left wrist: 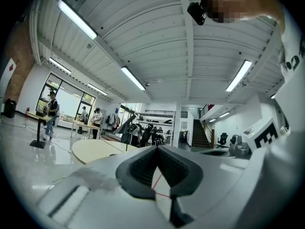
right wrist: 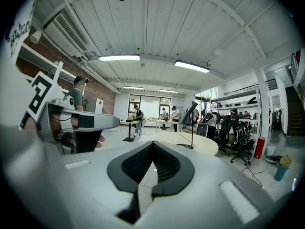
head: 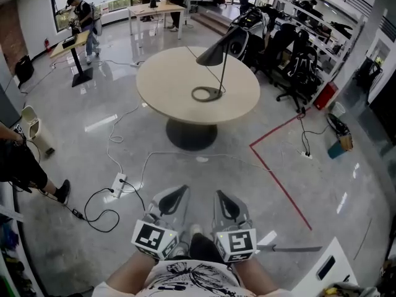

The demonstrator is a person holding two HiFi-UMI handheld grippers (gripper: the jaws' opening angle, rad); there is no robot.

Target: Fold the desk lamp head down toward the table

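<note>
A black desk lamp (head: pixel 213 54) stands on a round beige table (head: pixel 167 88), its ring base (head: pixel 206 94) flat and its cone head raised at the top of a thin stem. Both grippers hang close to the person's body, far short of the table. My left gripper (head: pixel 183 189) is shut, nothing between its jaws. My right gripper (head: pixel 218 195) is shut and empty too. The lamp (right wrist: pixel 192 116) shows far off in the right gripper view, and the lamp (left wrist: pixel 126 128) also appears small and distant above the table in the left gripper view.
A white power strip (head: pixel 117 184) and black cables lie on the grey floor before the table. Red floor tape (head: pixel 272 172) runs to the right. Black office chairs (head: pixel 291 67) crowd the far right. People stand at desks (head: pixel 77 39) far left.
</note>
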